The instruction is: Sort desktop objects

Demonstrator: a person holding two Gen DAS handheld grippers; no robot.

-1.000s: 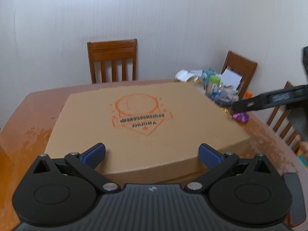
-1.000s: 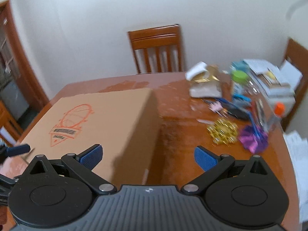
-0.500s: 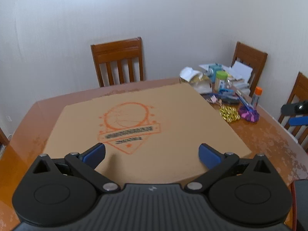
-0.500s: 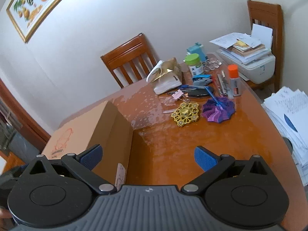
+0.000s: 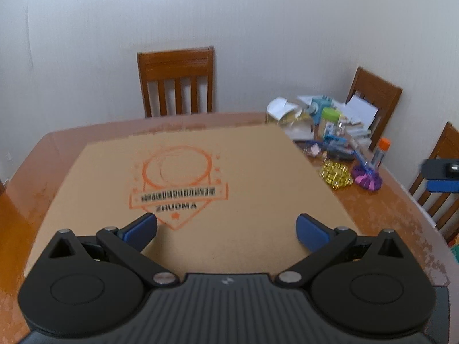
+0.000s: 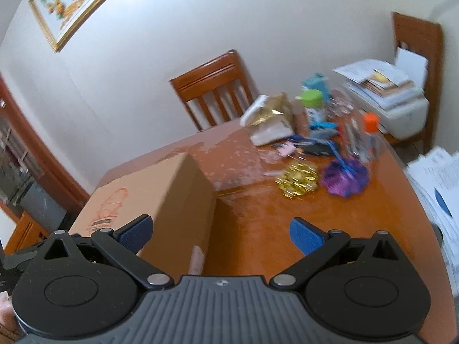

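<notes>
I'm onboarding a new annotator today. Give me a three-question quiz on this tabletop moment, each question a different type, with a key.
1. True or false: the left hand-held gripper is shut on the cardboard box.
2. Multiple choice: the gold bow lies (A) on top of the box, (B) on the table beside the purple bow, (C) on a chair.
3. Fill in: the cap of the bottle behind the purple bow is ____.

Key: 1. False; both grippers, including the right hand-held gripper, are open and hold nothing. 2. B. 3. Orange.
</notes>
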